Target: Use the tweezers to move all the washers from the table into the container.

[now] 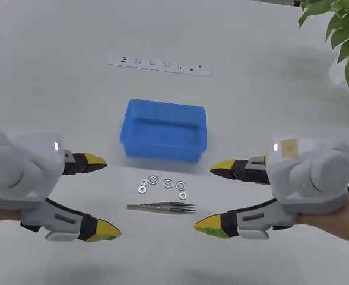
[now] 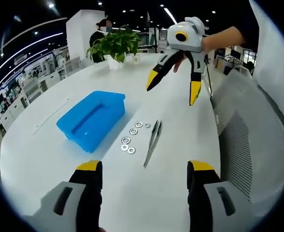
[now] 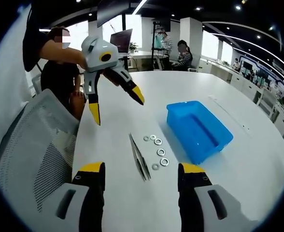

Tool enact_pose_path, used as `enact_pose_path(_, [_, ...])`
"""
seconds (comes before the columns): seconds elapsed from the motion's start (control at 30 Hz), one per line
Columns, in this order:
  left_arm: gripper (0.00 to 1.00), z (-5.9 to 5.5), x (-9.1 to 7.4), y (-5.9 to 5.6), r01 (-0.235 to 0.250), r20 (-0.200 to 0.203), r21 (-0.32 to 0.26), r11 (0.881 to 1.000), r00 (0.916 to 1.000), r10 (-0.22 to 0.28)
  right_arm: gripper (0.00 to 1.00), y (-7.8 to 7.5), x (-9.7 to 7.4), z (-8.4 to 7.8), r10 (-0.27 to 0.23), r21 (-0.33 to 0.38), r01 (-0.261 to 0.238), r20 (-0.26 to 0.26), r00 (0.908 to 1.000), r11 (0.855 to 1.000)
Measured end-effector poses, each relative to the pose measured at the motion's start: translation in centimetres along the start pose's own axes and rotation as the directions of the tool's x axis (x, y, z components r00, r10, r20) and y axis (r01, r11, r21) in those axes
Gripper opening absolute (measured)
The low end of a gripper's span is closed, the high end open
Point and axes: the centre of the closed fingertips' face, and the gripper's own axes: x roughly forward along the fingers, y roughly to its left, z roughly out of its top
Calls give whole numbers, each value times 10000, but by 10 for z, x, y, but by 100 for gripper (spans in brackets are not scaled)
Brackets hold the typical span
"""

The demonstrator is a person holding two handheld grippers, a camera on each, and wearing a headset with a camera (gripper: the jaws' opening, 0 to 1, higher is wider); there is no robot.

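A white table (image 1: 56, 89) was seen from above. At its middle sat a blue container (image 1: 162, 148), open at the top, with nothing visible inside. Just in front of it, on the near side, six washers (image 1: 168, 183) lay flat on the table in a loose cluster, all outside the container. The tweezers (image 1: 161, 207) lay just nearer than the washers, lengthwise across the view, close to them but apart, and held by nothing.

The left gripper (image 1: 106, 196) hovered at the left, clear of the table, its yellow-tipped jaws spread wide and holding nothing. The right gripper (image 1: 205, 197) hovered at the right in the same way, its jaws also wide apart with nothing between them. The two pointed inward toward each other, with the washers and tweezers between them, and neither touched anything.

In the left gripper view, the washers sat between the container and the tweezers, and the right gripper was raised above the far side of the table in a person's hand. The right gripper view showed the same layout from the opposite side.

Beyond the container a white power strip (image 1: 159, 65) lay flat on the table. A leafy green plant (image 1: 340, 29) stood at the far right corner. A grey mesh chair (image 2: 238, 145) stood beside the table.
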Motion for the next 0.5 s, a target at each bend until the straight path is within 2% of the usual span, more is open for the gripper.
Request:
enact_pose_path(0.07, [72, 1, 3, -2, 190, 20, 145, 9997, 9998, -190, 56, 2, 4, 1, 220, 48, -220, -19, 9998, 9997])
enact_pose_path(0.13, [68, 1, 6, -2, 309, -19, 21, 9995, 9995, -309, 55, 3, 9, 0, 314, 27, -313, -53, 9995, 9995])
enact_pose_path(0.33, [64, 1, 16, -2, 523, -63, 7, 9986, 9986, -523, 49, 9, 24, -2, 751, -168, -757, -326, 9966, 9970])
enact_pose_path(0.5, [63, -3, 23, -2, 676, -217, 60, 9977, 9975, -675, 49, 9, 36, -6, 961, -280, -977, -542, 9939, 9948])
